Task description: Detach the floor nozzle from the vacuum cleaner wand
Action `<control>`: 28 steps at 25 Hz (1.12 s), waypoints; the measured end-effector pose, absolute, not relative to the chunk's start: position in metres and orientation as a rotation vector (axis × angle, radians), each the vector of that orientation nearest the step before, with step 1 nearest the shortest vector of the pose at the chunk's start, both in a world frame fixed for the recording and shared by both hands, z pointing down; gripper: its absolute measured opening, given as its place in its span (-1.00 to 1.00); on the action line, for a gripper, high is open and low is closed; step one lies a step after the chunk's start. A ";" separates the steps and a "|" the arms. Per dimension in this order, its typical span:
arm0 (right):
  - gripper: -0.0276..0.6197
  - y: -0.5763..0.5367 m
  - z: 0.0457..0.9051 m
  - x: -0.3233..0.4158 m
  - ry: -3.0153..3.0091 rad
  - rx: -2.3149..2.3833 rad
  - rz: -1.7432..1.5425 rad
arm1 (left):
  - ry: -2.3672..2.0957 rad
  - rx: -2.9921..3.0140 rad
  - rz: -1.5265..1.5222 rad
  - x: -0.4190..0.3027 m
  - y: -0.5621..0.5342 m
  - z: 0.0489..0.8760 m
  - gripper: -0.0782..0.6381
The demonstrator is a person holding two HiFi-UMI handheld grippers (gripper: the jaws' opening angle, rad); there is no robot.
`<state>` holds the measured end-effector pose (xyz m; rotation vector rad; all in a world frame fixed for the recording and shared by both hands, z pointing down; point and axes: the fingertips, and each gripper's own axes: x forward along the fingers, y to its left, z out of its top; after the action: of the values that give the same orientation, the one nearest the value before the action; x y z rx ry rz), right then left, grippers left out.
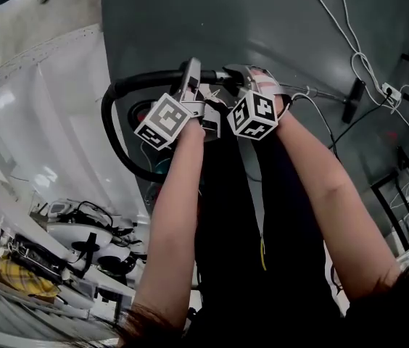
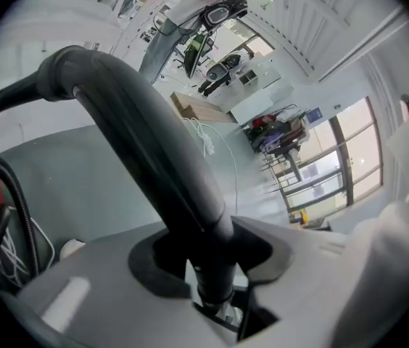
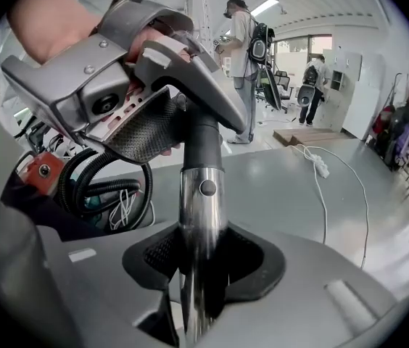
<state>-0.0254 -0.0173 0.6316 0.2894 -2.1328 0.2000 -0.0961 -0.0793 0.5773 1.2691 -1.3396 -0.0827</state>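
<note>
Clamping both tools onto the vacuum looked like only the start of this step. The left gripper (image 1: 190, 72) had its fingers (image 2: 96, 288) pinched round the black curved plastic handle tube (image 2: 146, 143). The right gripper (image 1: 251, 75), just beside it on the right, had its own fingers pinched on the shiny chrome metal wand (image 3: 201, 223), just below a small round dark button (image 3: 207, 188). The small dark floor nozzle (image 1: 352, 100) lay far off to the right on the grey floor (image 1: 226, 20). It appeared to be not yet detached from the thin far end of the wand, and it was well apart from both grippers. To do the step well, one gripper would probably best keep the wand steady. The other would need to shift down to the nozzle's neck, which neither had reached. The pull should then run straight along the tube rather than levering sideways, since the polished chrome looked slick enough for the fingers to slide. Whether the nozzle joint had a catch was too small to tell. The black ribbed hose (image 1: 110, 125) looped near the left and might tug on the handle if ignored. Counted, there were two grippers, one wand, one floor nozzle, one hose, one visible button and one white power cable (image 1: 349, 42) trailing across the floor. Two people stood far back in the room in the right gripper view.
</note>
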 end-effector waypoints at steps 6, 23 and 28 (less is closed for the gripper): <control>-0.46 -0.014 0.628 -0.023 -2.194 0.156 0.310 | -1.245 1.363 -0.117 -0.088 -0.083 0.574 -0.38; -0.45 -0.044 0.617 -0.051 -2.192 0.051 0.426 | -1.213 1.421 -0.069 -0.114 -0.121 0.561 -0.37; -0.46 -0.067 0.606 -0.069 -2.208 0.149 0.350 | -1.279 1.335 -0.018 -0.134 -0.140 0.554 -0.36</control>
<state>-0.0691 -0.0673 0.6059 0.1488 -2.2084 0.3497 -0.1341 -0.1395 0.5538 1.3351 -1.2788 -0.0175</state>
